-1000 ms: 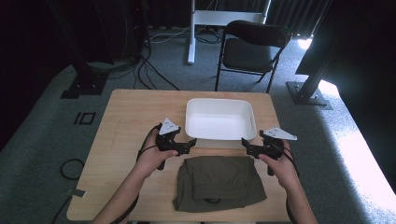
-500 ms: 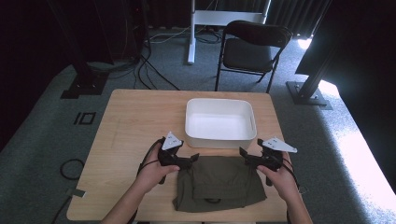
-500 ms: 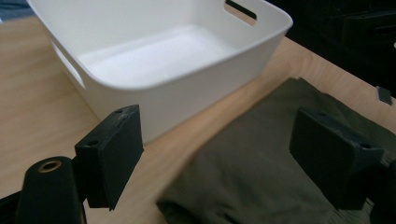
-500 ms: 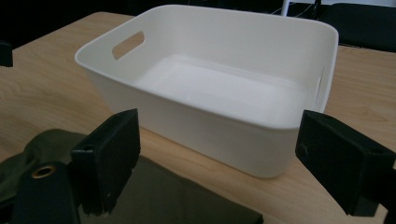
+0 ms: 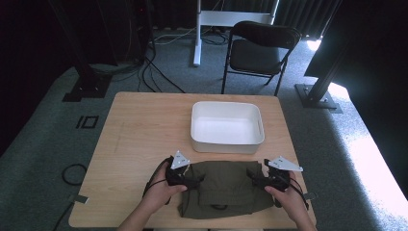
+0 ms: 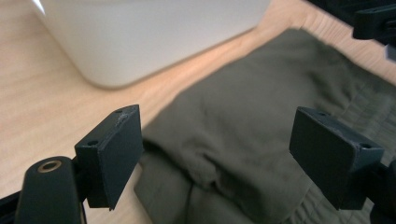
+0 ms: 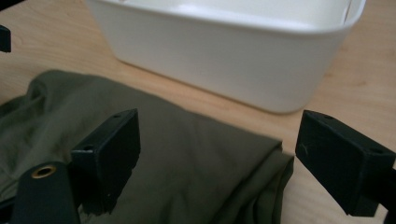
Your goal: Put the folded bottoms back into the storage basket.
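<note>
We hold both grippers wide open at the folded olive garment's (image 5: pixel 225 188) ends.
Left gripper (image 5: pixel 196 182) lower centre-left, right gripper (image 5: pixel 251 176) lower centre-right; white tub (image 5: pixel 226 143) just above the cloth.

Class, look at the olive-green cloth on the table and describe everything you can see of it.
The olive-green cloth is a folded garment of matte woven fabric, lying flat near the table's front edge, just short of the white bin, with bare wood between them. Its layers bunch into soft creases at both ends. The left gripper and right gripper flank its ends, jaws wide open over the fabric, gripping nothing.
</note>
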